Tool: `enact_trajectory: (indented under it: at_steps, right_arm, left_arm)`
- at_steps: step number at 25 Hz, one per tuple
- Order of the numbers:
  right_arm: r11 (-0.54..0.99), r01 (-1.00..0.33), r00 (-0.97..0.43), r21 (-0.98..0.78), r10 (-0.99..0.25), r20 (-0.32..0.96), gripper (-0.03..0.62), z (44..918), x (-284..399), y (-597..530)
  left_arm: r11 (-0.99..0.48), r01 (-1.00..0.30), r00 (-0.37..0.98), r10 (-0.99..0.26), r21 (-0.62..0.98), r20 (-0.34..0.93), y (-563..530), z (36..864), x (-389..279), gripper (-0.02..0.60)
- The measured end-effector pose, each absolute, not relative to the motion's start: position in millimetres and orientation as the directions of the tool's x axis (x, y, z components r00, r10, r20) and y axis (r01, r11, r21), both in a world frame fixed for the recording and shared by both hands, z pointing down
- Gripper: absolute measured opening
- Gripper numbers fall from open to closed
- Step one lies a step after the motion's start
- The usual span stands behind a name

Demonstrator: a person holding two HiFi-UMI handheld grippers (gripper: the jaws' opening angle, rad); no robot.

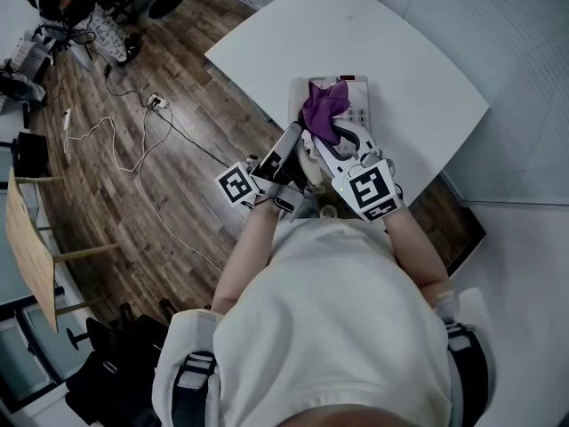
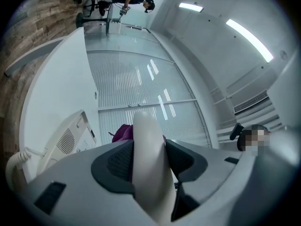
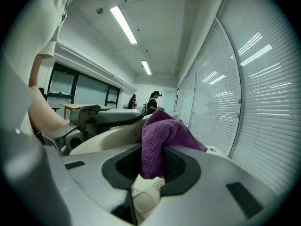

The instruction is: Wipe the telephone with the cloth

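Note:
The cream telephone base (image 1: 360, 96) sits on the white table (image 1: 418, 69). My left gripper (image 1: 296, 136) is shut on the cream handset (image 2: 148, 164), which stands lifted between its pads, above the base (image 2: 70, 135) with its coiled cord (image 2: 16, 160). My right gripper (image 1: 336, 136) is shut on the purple cloth (image 3: 162, 135), and the cloth (image 1: 324, 109) bunches over the base's near end. In the right gripper view the handset (image 3: 106, 140) lies just left of the cloth, touching it, with the left gripper (image 3: 96, 117) behind. The cloth (image 2: 123, 132) peeks out behind the handset.
The table's near edge runs by my body. Cables and a power strip (image 1: 156, 102) lie on the wooden floor to the left, with a wooden desk (image 1: 27, 238). A blind-covered glass wall (image 3: 263, 88) stands past the table. People (image 3: 153, 101) work far off.

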State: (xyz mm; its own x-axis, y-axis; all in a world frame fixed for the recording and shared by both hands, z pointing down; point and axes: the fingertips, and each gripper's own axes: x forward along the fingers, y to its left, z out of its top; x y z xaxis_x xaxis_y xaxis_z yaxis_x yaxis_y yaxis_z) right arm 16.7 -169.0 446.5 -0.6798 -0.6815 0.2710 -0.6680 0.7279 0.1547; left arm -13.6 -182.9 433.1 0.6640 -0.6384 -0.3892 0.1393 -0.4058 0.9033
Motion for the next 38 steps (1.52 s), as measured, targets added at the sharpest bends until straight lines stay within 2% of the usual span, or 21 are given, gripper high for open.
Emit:
enact_trajectory:
  at_steps: [8, 38]
  right_arm:
    - [0.763, -0.592, -0.692, 0.259, -0.647, 0.320, 0.098, 449.6, 8.3, -158.7]
    - [0.826, -0.459, -0.736, 0.328, -0.560, 0.380, 0.098, 470.6, 4.8, -129.6]
  left_arm:
    - [-0.405, 0.124, 0.672, -0.637, 0.906, -0.377, -182.6, 429.8, -12.9, 0.221]
    - [-0.410, 0.073, 0.631, -0.687, 0.909, -0.360, -196.5, 434.1, -29.4, 0.221]
